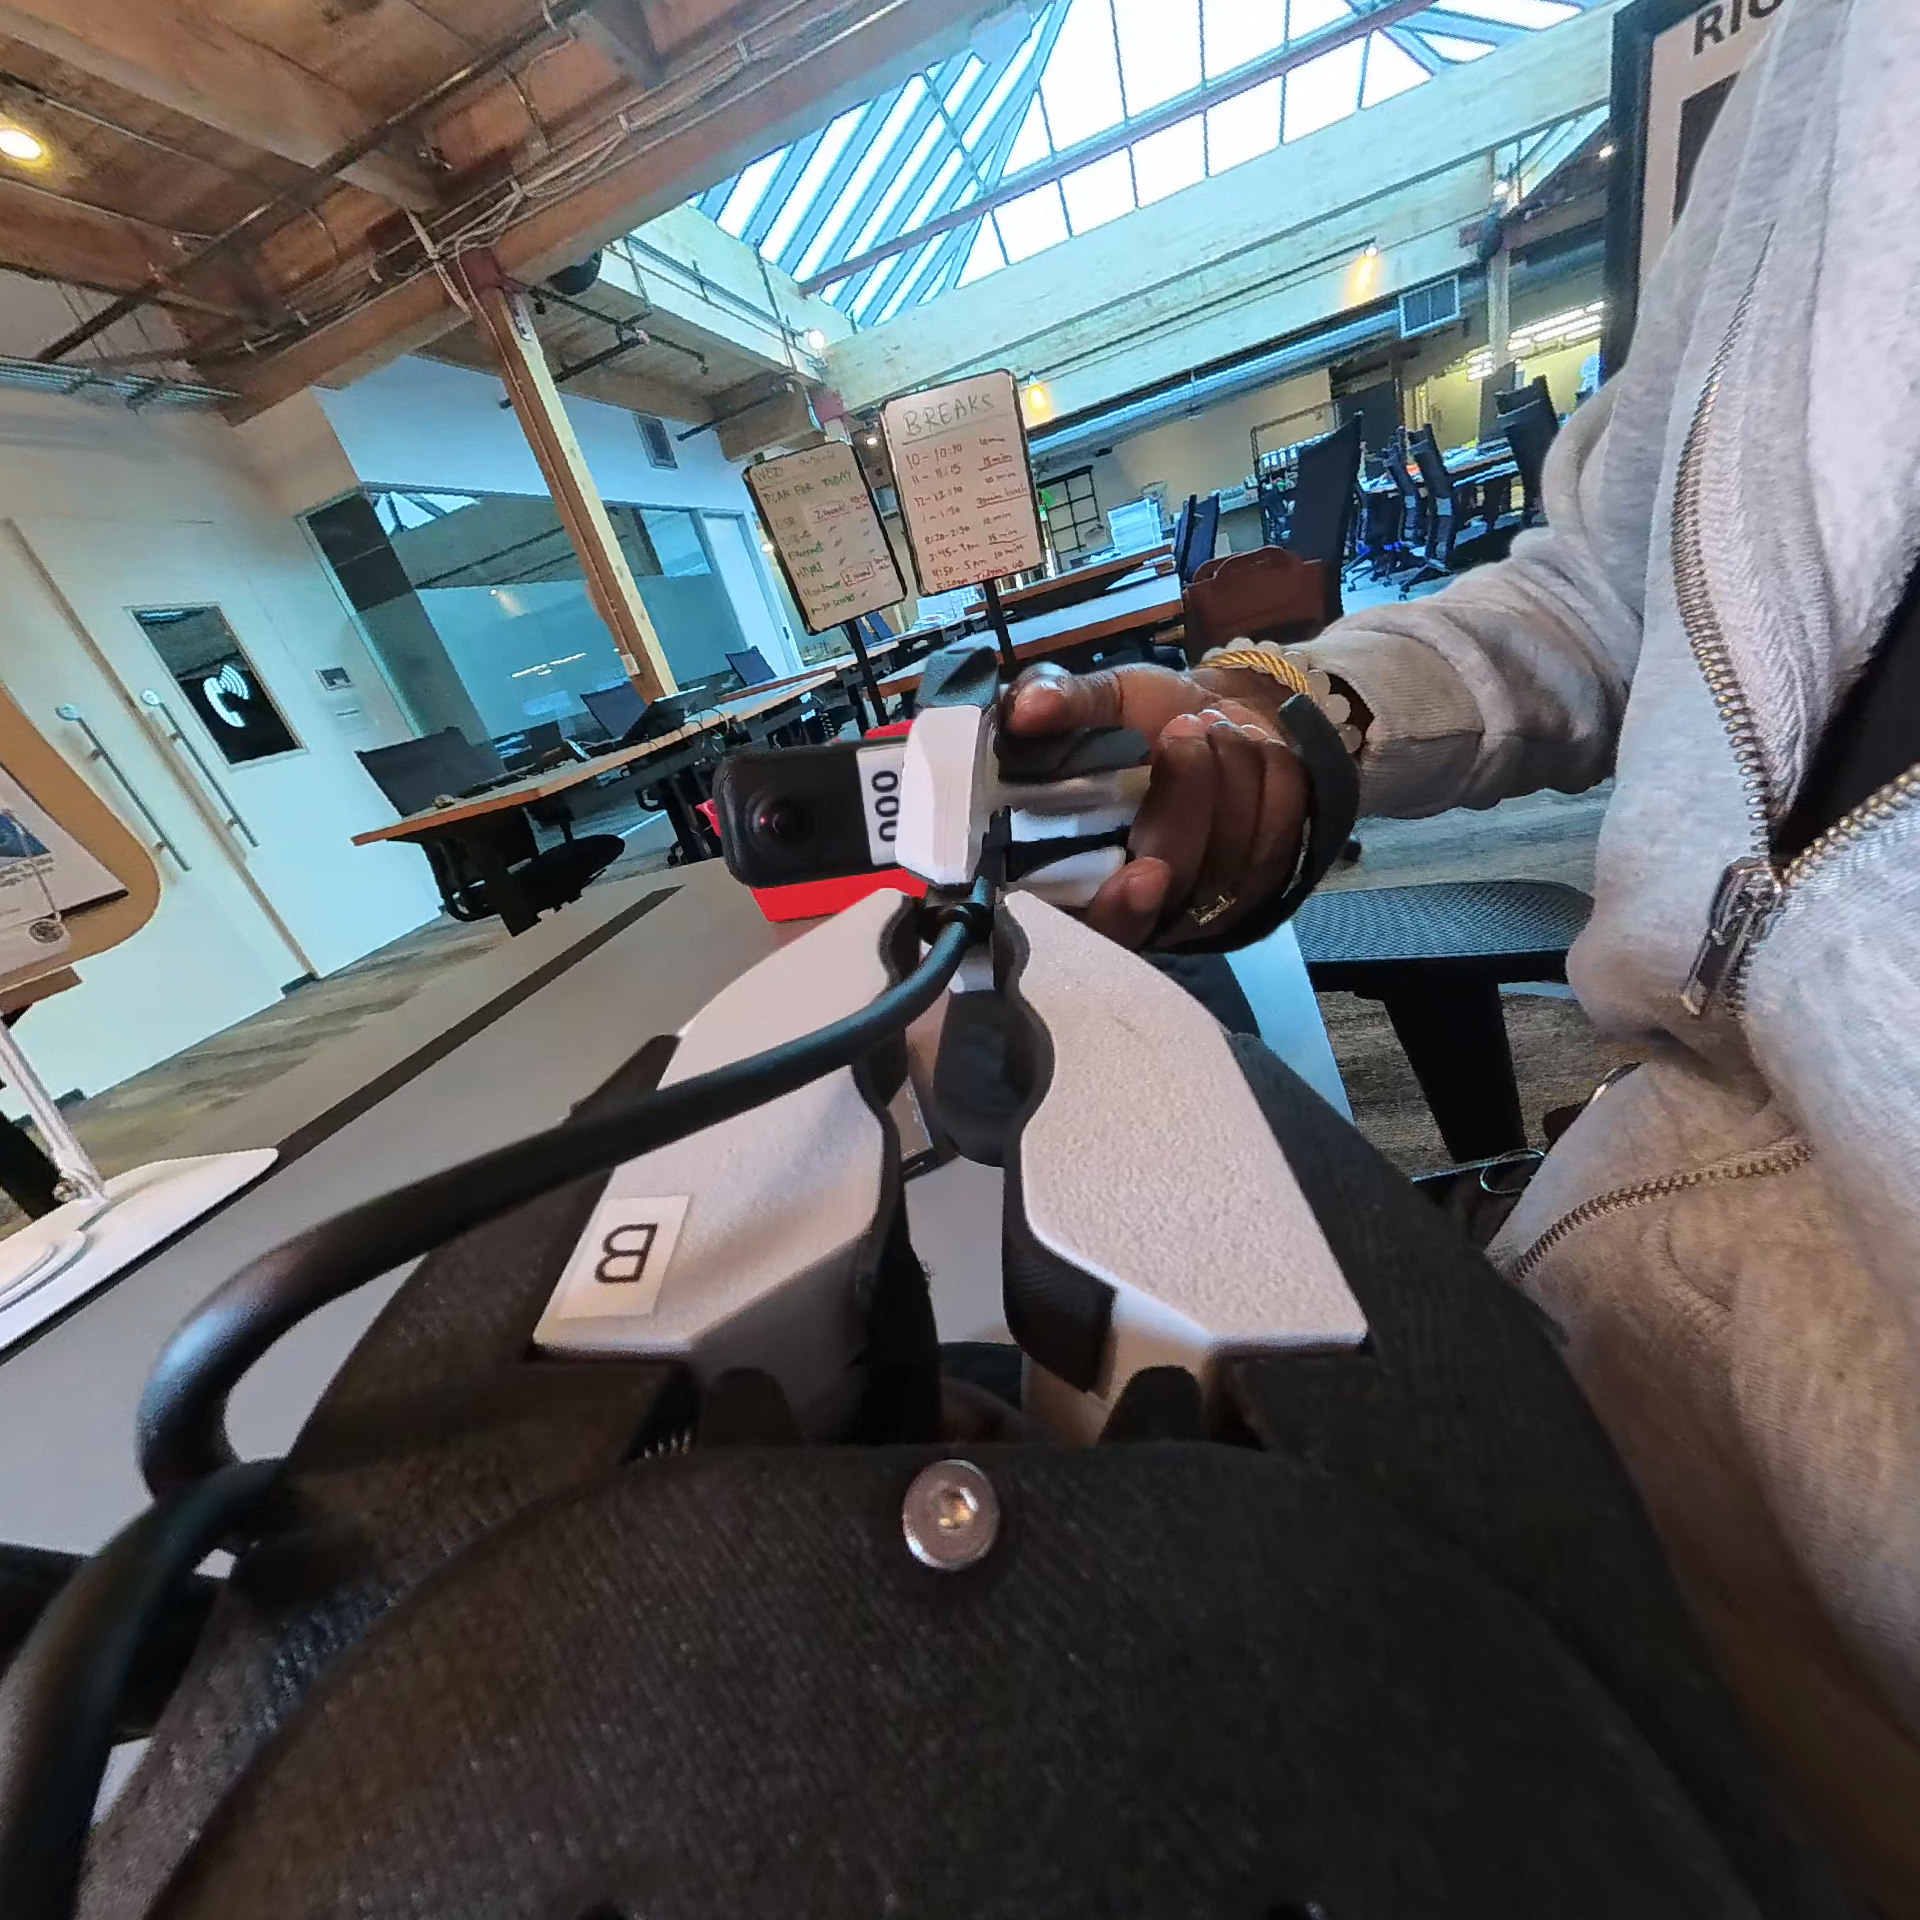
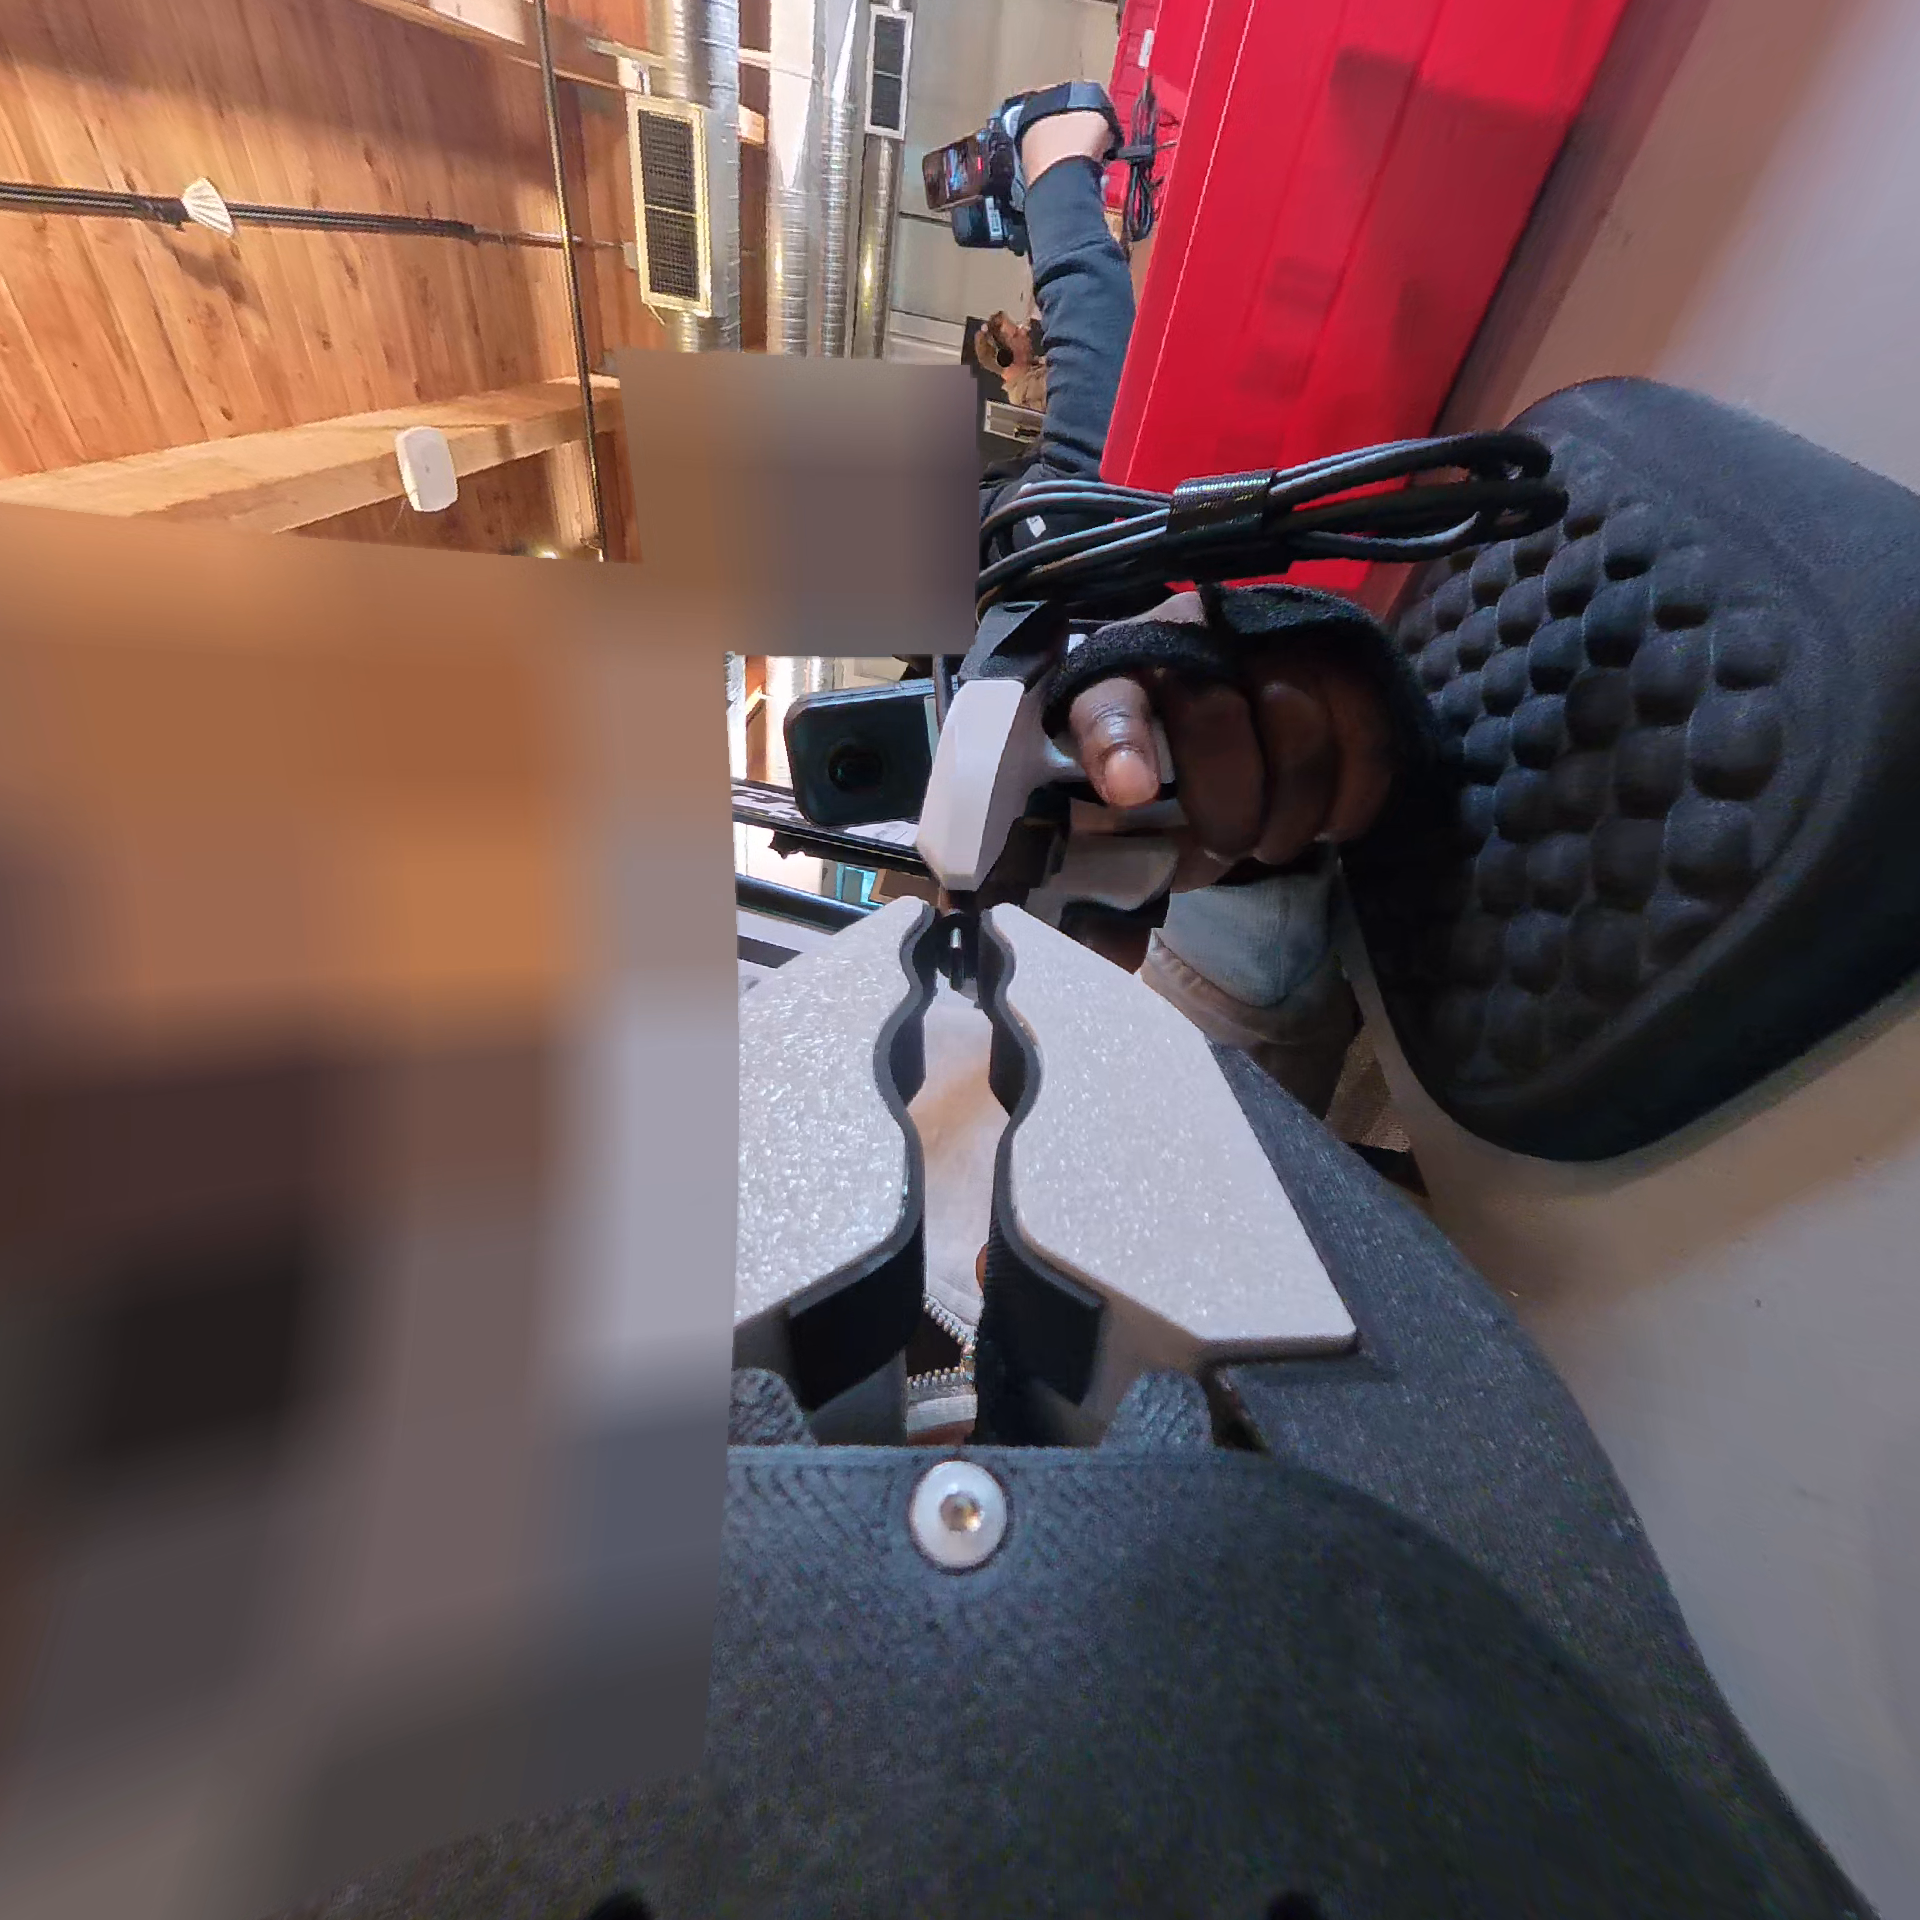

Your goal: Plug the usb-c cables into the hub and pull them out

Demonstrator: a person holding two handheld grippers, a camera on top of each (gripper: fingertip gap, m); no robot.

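Observation:
My left gripper (image 1: pixel 971 940) is shut on a black usb-c cable (image 1: pixel 727 1091) near its end. The cable runs back to the left, over the gripper body. My right gripper (image 2: pixel 956 935) faces the left one tip to tip, and its jaws are pinched on the small black plug (image 2: pixel 958 951) at the cable's end. In the left wrist view the right gripper (image 1: pixel 982 883) is held by a bare hand. In the right wrist view the left gripper (image 2: pixel 961 883) is held by a strapped hand, with a tied bundle of black cable (image 2: pixel 1247 509) above it. No hub is clearly visible.
Both grippers are above a grey table (image 1: pixel 416 1039). On it are a red box (image 2: pixel 1299 260), a black bumpy pad (image 2: pixel 1662 779) and a white stand base (image 1: pixel 104 1216). The holder's grey hoodie (image 1: pixel 1714 727) is close on the right. Another person films behind (image 2: pixel 1060 135). My two grippers' fingertips are within a few centimetres of each other.

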